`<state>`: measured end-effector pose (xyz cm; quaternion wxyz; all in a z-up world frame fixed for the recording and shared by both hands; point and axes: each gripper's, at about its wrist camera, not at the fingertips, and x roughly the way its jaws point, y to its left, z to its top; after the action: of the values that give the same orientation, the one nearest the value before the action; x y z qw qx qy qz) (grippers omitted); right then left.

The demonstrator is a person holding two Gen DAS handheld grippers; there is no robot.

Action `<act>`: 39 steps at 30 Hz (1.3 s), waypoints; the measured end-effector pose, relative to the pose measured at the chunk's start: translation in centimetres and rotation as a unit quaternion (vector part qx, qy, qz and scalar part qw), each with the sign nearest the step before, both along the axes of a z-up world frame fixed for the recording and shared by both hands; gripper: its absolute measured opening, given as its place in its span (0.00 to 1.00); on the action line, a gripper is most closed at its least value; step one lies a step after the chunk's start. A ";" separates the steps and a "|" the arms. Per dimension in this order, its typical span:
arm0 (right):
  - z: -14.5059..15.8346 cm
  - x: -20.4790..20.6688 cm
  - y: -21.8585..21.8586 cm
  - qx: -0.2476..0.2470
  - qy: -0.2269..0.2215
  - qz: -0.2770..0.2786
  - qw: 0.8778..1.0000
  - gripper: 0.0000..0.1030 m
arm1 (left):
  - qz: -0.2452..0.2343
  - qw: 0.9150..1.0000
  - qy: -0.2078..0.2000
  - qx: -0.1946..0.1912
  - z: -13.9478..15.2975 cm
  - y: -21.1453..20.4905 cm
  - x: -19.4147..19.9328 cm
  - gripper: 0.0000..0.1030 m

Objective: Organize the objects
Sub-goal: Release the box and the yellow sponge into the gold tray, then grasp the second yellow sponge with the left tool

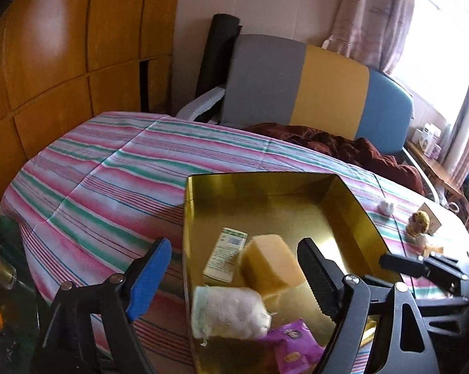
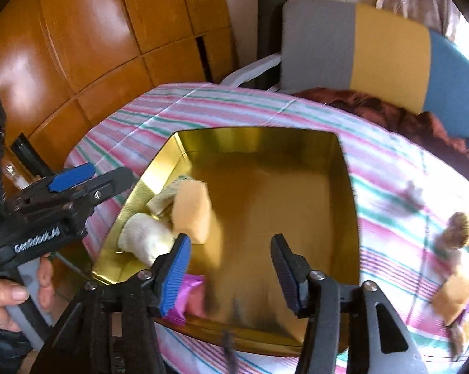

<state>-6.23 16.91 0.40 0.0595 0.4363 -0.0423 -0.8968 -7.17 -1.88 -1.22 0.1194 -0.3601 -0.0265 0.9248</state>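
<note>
A gold box (image 1: 352, 212) stands open on the striped tablecloth (image 1: 94, 187). In it are a yellow sponge block (image 1: 270, 263), a white cloth roll (image 1: 228, 313), a small green-and-white carton (image 1: 226, 254) and a purple packet (image 1: 296, 347). My left gripper (image 1: 234, 275) is open over the box's left wall and holds nothing. My right gripper (image 2: 231, 260) is open above the box (image 2: 346, 162) and empty. The sponge (image 2: 192, 213) looks blurred, just past its left finger. The cloth roll (image 2: 144, 238) and the purple packet (image 2: 187, 296) also show there.
On the cloth to the right lie a small white object (image 1: 387, 207), a doll with curly hair (image 2: 458, 227) and a tan pad (image 2: 455, 294). A colour-striped chair back (image 1: 312, 87) and a dark red cloth (image 1: 343, 146) are behind the table. Wooden panels (image 1: 63, 46) stand at left.
</note>
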 end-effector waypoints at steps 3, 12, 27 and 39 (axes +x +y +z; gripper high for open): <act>0.5 0.7 1.2 0.014 0.012 -0.021 1.000 0.57 | -0.013 1.000 0.005 -0.005 0.2 1.0 0.7 0.83; 0.9 2.6 5.4 0.013 0.038 -0.069 0.997 0.71 | -0.049 0.998 0.014 -0.026 0.6 4.1 2.3 0.88; 1.8 6.1 14.8 0.040 0.056 -0.174 0.982 0.90 | -0.105 0.993 0.014 -0.045 0.5 8.2 3.6 0.93; 2.2 11.8 30.5 0.005 0.071 -0.365 0.928 0.90 | -0.185 0.982 -0.022 -0.027 -0.1 12.4 4.0 0.95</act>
<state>5.54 47.44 2.61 -0.2710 0.3260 -0.1897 -0.8856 -3.14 10.54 -1.36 0.2778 -0.3822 0.0629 0.8791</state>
